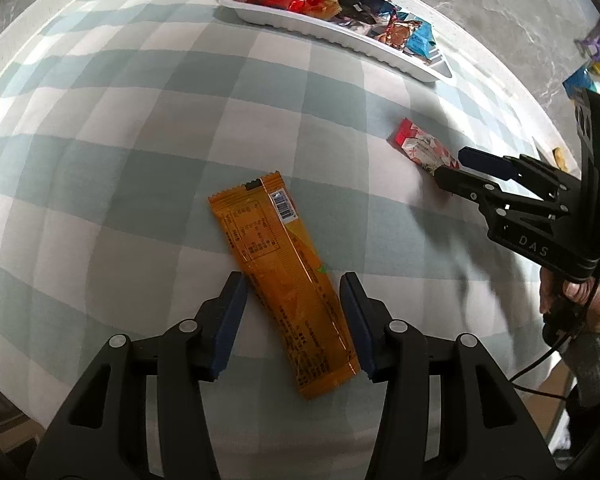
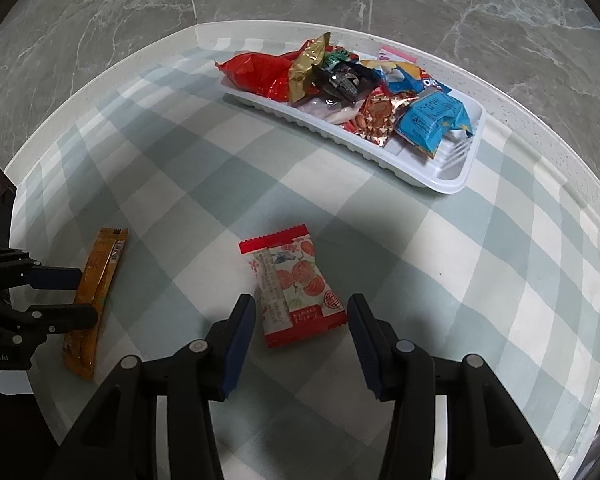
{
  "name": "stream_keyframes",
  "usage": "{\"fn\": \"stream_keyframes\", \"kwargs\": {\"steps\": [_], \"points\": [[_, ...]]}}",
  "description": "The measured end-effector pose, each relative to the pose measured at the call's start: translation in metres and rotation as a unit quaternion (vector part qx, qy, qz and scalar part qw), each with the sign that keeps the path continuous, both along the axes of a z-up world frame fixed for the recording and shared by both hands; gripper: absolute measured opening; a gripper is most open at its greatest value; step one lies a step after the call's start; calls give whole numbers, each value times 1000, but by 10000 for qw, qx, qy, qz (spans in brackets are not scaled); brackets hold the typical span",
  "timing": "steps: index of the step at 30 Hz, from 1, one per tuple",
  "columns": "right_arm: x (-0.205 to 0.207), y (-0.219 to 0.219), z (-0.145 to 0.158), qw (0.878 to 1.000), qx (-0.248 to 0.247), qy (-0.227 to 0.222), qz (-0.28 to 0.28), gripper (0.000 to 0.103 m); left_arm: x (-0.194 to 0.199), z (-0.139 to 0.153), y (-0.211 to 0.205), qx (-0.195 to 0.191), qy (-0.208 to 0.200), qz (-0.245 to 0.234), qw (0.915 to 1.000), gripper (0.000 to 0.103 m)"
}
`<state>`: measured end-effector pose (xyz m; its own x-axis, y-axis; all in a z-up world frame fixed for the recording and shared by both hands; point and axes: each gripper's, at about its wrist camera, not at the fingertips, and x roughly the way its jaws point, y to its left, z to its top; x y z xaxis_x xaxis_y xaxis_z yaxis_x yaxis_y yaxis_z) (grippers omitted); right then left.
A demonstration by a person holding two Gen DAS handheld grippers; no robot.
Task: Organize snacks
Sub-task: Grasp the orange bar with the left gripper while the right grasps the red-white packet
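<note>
A long orange snack packet lies flat on the checked cloth between the jaws of my left gripper. The jaws are open, with a small gap on each side of the packet. A red and white strawberry-print packet lies between the jaws of my right gripper, which is also open and not touching it. A white oblong tray at the far side holds several wrapped snacks. The orange packet and left gripper show at the right wrist view's left edge. The right gripper shows over the strawberry packet.
The round table has a green and white checked cloth and a raised white rim. Grey marble floor lies beyond. The tray is near the far edge. A person's hand holds the right gripper. Blue and purple items are off to the right.
</note>
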<state>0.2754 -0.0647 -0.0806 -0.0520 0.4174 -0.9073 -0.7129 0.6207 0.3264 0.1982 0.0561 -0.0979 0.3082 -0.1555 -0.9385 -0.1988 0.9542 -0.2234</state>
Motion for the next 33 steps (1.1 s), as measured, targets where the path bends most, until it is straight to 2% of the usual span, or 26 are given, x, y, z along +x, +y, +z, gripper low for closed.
{"fn": "stream_keyframes", "kwargs": {"steps": [4,11,17,23,33], "points": [[0,2,-3,10000,-29,-15,69,51,3,0,-4,156,-82,-156,9997,46],[1,3,-7,9999,-16,69,138,47,7,-2,-4,374,-176,-324,9986,30],[8,-4,-10,9992,162,357,-120,45,10,-2,-8,298,-237,-536,9978,22],[13,-14,-10,9971,287,578,-407,45,13,-1,-11,260,-322,-679,9968,21],[20,-25,-3,9911,563,898,-802,45,16,9,-2,127,-499,-657,9965,19]]}}
